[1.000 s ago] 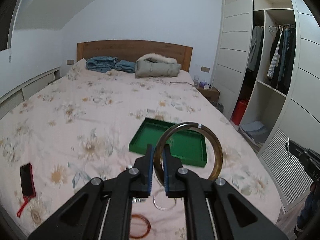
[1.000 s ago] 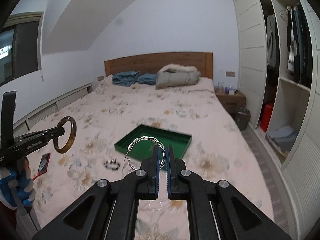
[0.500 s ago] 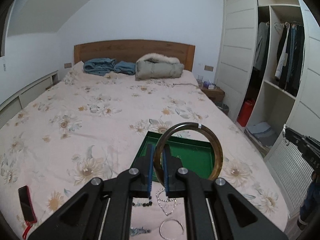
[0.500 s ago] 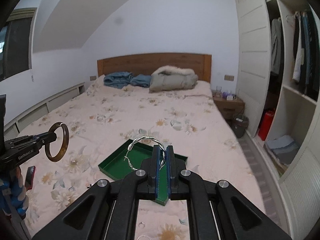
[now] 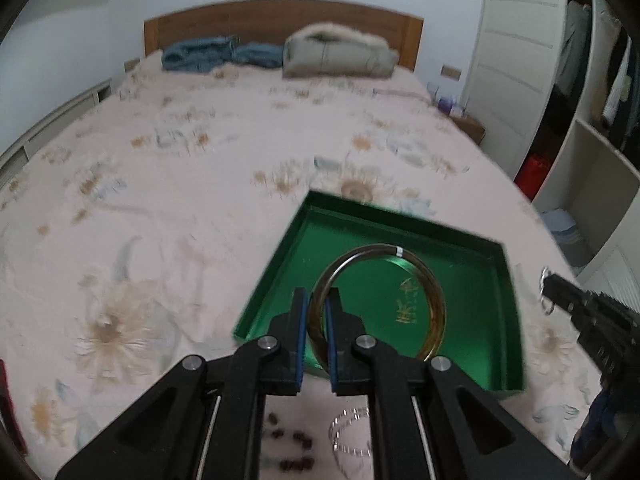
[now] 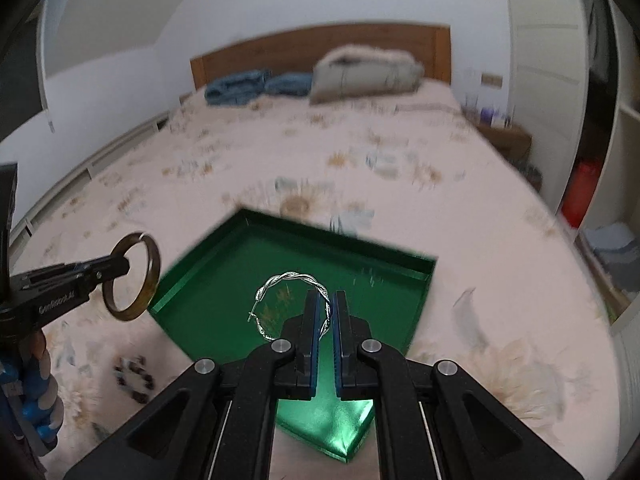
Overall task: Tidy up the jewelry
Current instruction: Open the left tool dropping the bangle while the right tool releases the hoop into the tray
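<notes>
Bed [image 5: 200, 168] with floral sheet fills both views; wooden headboard [image 5: 280, 16], blue clothes [image 5: 216, 54] and a grey-beige jacket [image 5: 336, 56] sit at the top of frame. Wardrobe [image 5: 580, 128] runs down the right edge.

Green tray [image 5: 472, 320] lies flat on the sheet, lower centre-right in the left wrist view, lower centre in the right wrist view [image 6: 224, 288]. Its floor shows only gold print.

Left gripper [image 5: 316, 304]: clamped on the rim of the amber bangle [image 5: 434, 300], ring upright, in frame over the tray's near-left part. In the right wrist view the same gripper [image 6: 120, 266] and bangle [image 6: 150, 280] are at left centre, just left of the tray's left corner.

Right gripper [image 6: 328, 308]: clamped on the twisted silver bracelet [image 6: 280, 280], which stands up left of the fingers, in frame over the tray floor. In the left wrist view it [image 5: 550, 284] enters at the right edge, beside the tray's right wall.

On the sheet at bottom of the left wrist view: dark bead bracelet [image 5: 292, 440] and a silver bangle [image 5: 348, 432], both outside the tray and partly hidden by the fingers. Everything is motion-blurred.
</notes>
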The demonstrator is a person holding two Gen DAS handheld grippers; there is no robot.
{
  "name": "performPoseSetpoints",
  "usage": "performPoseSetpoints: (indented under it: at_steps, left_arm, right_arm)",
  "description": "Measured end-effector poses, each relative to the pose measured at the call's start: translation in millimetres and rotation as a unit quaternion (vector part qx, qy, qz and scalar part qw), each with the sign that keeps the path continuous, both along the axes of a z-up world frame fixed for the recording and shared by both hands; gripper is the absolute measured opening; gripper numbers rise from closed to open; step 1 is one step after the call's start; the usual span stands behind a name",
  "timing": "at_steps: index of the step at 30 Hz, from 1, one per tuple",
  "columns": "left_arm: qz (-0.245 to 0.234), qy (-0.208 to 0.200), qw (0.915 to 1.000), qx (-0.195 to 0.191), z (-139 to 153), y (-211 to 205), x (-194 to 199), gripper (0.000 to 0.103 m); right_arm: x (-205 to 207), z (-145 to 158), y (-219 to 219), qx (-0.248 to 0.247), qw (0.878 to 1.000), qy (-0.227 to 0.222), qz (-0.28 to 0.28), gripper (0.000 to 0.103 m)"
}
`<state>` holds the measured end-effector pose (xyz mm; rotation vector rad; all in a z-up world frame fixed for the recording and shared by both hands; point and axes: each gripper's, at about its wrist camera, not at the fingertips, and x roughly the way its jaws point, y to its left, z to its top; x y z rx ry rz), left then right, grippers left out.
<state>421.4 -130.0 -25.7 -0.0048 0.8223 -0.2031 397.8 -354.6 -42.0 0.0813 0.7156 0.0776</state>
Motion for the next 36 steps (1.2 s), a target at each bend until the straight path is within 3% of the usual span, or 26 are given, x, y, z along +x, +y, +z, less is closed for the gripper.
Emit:
performPoseSetpoints:
  at_steps: [7, 14, 19, 23, 26, 29, 36]
  left_arm:
    - [0.003, 0.042, 0.9987, 0.027, -54, -19, 35, 0.008]
    - [0.014, 0.078, 0.9962, 0.034, -85, -10, 48, 0.008]
    - [0.012, 0.085, 0.9951, 0.049, -90, -10, 51, 0.009]
    - [0.013, 0.102, 0.9937, 0.044, -88, -9, 58, 0.010]
    - [0.008, 0.113, 0.9930, 0.034, -80, -5, 59, 0.011]
    - [0.006, 0.095, 0.9954, 0.013, -55, 3, 49, 0.011]
    - [-0.001, -0.002, 1.0000, -0.006, 44, 39, -21, 0.012]
  right_arm:
    - [30, -57, 3, -0.020, 0.998, 0.062, 0.006, 0.006]
    - [38, -79, 7, -0.048, 0.994, 0.093, 0.013, 0.006]
    - [36, -85, 7, -0.057, 0.993, 0.100, 0.016, 0.007]
    - [39, -80, 5, -0.060, 0.992, 0.111, 0.014, 0.025]
    - [30, -67, 2, -0.058, 0.993, 0.103, 0.010, 0.027]
    - [12, -42, 0, -0.058, 0.995, 0.084, 0.003, 0.030]
    - [-57, 36, -2, -0.042, 0.999, 0.016, 0.002, 0.030]
